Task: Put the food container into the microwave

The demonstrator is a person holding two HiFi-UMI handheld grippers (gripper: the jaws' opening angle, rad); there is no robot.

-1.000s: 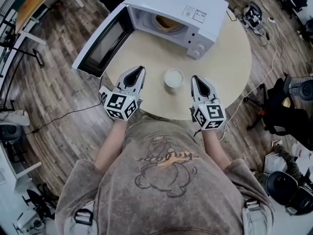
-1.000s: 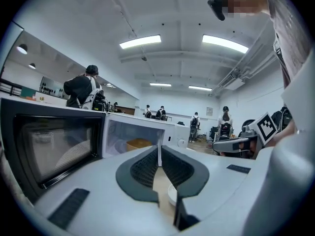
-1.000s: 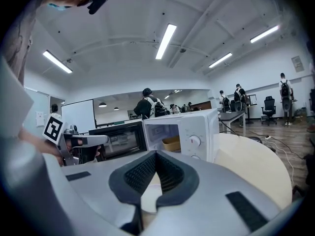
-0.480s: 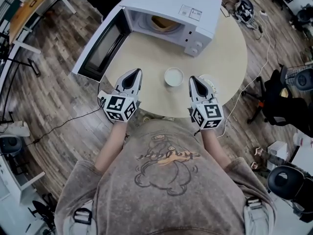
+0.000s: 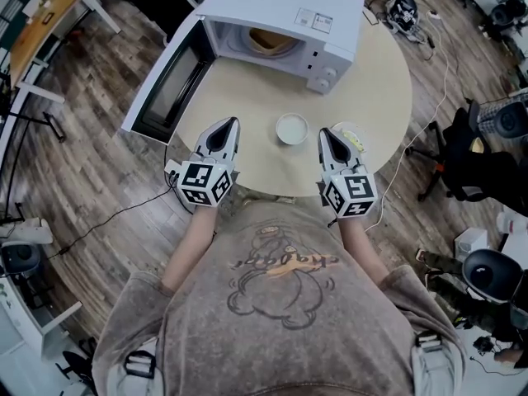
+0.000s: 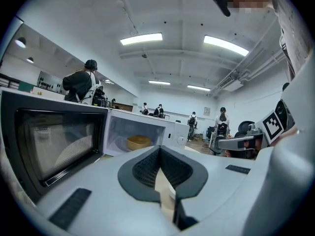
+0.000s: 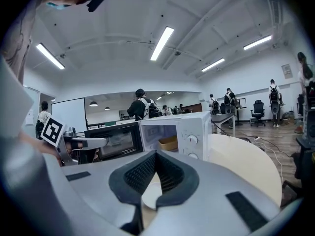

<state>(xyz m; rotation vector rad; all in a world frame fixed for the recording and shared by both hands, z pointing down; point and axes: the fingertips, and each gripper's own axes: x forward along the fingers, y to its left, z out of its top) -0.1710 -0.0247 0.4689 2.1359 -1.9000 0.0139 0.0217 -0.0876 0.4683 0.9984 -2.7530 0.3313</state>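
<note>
The white microwave [image 5: 285,15] stands at the far side of the round table [image 5: 379,81] with its door [image 5: 165,81] swung open to the left. A tan food container [image 5: 268,41] sits inside the cavity; it also shows in the left gripper view [image 6: 139,142] and the right gripper view [image 7: 169,142]. A small white round dish [image 5: 292,129] rests on the table between the grippers. My left gripper [image 5: 223,130] and right gripper [image 5: 327,136] hover over the near table edge, both shut and holding nothing.
A small clear tub [image 5: 353,136] lies just right of the right gripper. Cables [image 5: 429,130] trail off the table's right side to the floor. Office chairs [image 5: 483,155] stand at the right. Several people stand far off in the room [image 6: 81,85].
The head camera has shifted a little, so the scene sits slightly differently in view. Both grippers stay shut in about the same spots beside the white dish.
</note>
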